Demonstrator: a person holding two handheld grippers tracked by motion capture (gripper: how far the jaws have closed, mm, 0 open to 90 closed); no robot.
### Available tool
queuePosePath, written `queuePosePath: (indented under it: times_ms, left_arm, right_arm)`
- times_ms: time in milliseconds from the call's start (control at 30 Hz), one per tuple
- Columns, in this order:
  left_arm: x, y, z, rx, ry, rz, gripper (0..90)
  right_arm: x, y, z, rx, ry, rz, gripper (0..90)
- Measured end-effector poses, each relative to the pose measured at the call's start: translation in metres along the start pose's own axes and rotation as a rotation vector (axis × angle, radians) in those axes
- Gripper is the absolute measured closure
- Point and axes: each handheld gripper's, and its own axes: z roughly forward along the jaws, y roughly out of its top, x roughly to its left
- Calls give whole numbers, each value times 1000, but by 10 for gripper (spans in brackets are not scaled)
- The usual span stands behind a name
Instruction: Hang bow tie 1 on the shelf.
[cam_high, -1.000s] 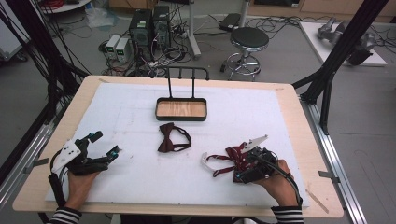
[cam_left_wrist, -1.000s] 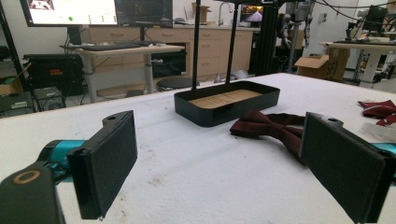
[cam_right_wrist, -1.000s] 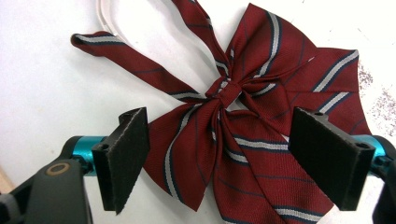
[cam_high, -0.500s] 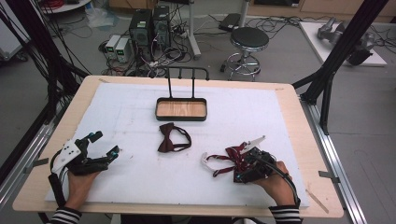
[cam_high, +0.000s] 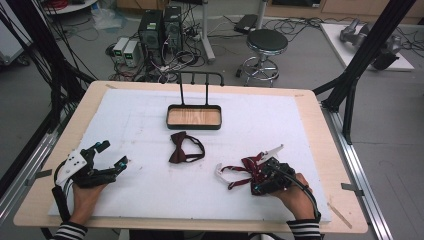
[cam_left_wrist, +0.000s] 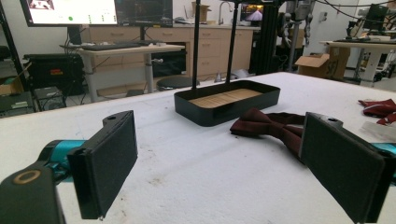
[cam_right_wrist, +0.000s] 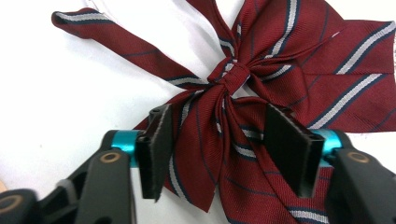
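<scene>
Striped red bow between my right jaws

Dark red cloth with grey and navy stripes, the striped bow (cam_right_wrist: 243, 93) lies flat on the white table cover (cam_high: 150, 125) near the front right of the table, with a white strap trailing off its left side. My right gripper (cam_right_wrist: 219, 154) stands over one of its lower tails, jaws about half apart and just closing, a pad on each side of the fold. I think the pads are only brushing the cloth, not yet pinching it, though the close view leaves that unsure. From the high view the same gripper (cam_high: 257, 182) covers the bow's right half.

Near the middle of the cover lies a plain maroon bow tie (cam_high: 185, 147), well apart from the striped one. Behind it sits a black tray (cam_high: 194, 125) with a wooden floor and a tall handle. My left gripper (cam_high: 107, 155) rests at the front left, jaws wide with nothing between them, pointing toward the maroon tie and the tray
</scene>
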Motion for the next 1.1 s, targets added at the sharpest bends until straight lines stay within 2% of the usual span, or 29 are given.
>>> queuePosePath:
  times_ms: [200, 400, 600, 800, 1100]
  left_arm:
    - [0, 0, 0, -1, 1, 2, 119]
    - [0, 0, 0, 0, 1, 2, 119]
    - [0, 0, 0, 0, 0, 1, 119]
    - [0, 0, 0, 0, 0, 1, 119]
    - [0, 0, 0, 0, 0, 1, 119]
  right_arm:
    - [0, 0, -1, 6, 8, -1, 571]
    - [-3, 2, 0, 21, 24, 18, 665]
    - [-2, 4, -1, 27, 31, 20, 814]
    - [-1, 3, -2, 21, 27, 21, 830]
    - [-1, 2, -5, -19, 26, 17, 831]
